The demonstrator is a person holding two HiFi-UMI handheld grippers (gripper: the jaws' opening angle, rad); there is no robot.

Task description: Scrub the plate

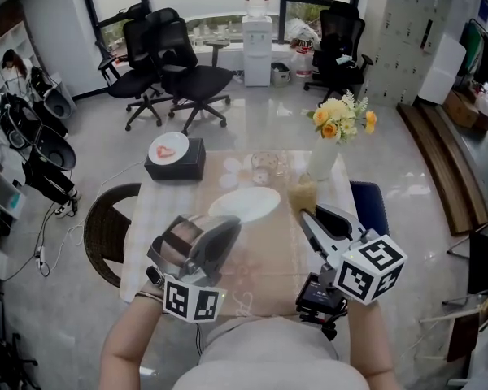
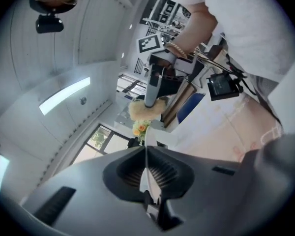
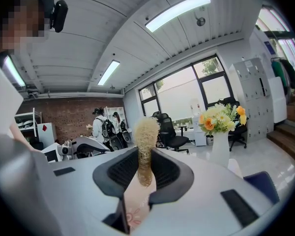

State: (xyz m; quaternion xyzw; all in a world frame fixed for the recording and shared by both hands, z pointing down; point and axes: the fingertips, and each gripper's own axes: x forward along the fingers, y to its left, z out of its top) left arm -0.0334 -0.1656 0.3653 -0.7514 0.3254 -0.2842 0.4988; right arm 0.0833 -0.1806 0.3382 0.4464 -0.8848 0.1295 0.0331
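Office table (image 1: 159, 218), beige cloth. My left gripper (image 1: 229, 226) pinches the white plate (image 1: 244, 204) by its thin rim; right gripper (image 1: 309, 216) clamps the loofah scrubber (image 1: 302, 193). Hard scrubbing could lever the plate loose.

No words, brand names or numbers can be read anywhere. Only black-and-white square markers are seen, printed on the faces of the left cube (image 1: 192, 301) and the right cube (image 1: 372, 267); no letters or digits are carried by them.
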